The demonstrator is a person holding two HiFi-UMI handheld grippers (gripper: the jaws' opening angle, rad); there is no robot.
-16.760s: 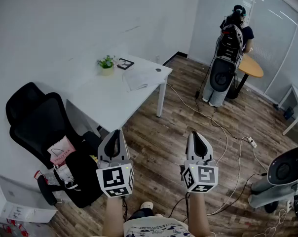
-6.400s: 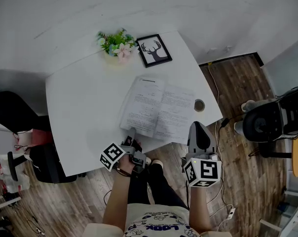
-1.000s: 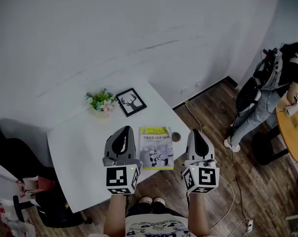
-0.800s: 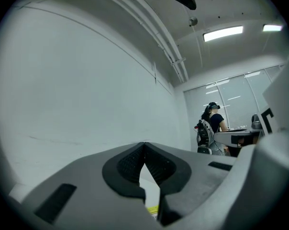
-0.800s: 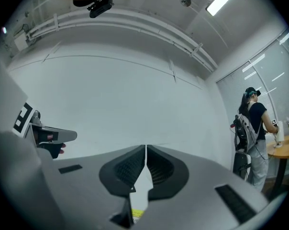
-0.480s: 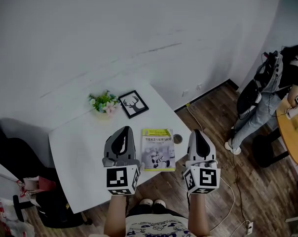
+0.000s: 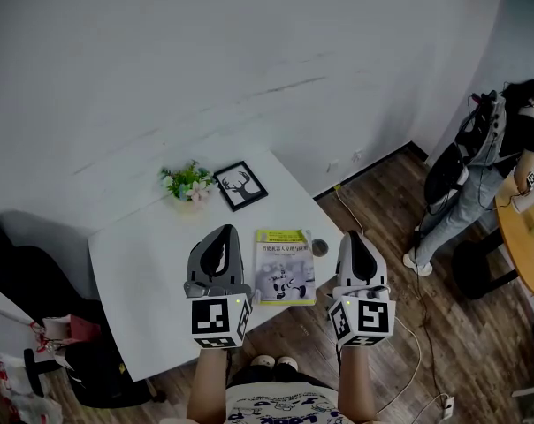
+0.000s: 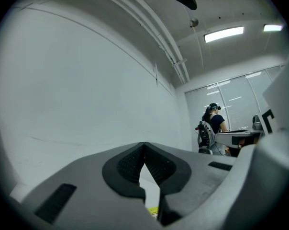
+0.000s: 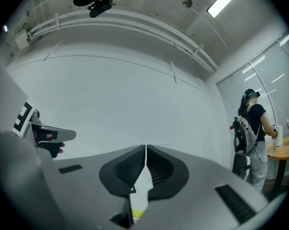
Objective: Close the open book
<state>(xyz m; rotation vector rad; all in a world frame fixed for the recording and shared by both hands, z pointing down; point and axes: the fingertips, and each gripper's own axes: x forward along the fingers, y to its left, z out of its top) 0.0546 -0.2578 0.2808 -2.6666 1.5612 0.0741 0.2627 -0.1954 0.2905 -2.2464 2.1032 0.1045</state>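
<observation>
The book [image 7: 286, 266] lies closed on the white table [image 7: 143, 259], its yellow-topped cover facing up, near the table's front right edge. My left gripper [image 7: 220, 238] is held level above the table just left of the book, jaws shut and empty. My right gripper [image 7: 353, 239] hovers right of the book, past the table's corner, also shut with nothing between its pads. In the left gripper view the pads [image 8: 144, 163] meet, with a sliver of the yellow cover [image 8: 153, 210] below. In the right gripper view the pads [image 9: 145, 166] touch at the tips.
A small flower pot [image 7: 186, 184] and a framed deer picture [image 7: 241, 185] stand at the table's back. A round dark disc [image 7: 320, 248] lies by the book's right edge. A black chair [image 7: 19, 276] is at the left. A person [image 7: 507, 153] stands by a round wooden table [image 7: 523, 246] at the right.
Almost nothing differs over the last second; the view shifted very slightly. Both grippers stay where they were, and the book lies closed throughout.
</observation>
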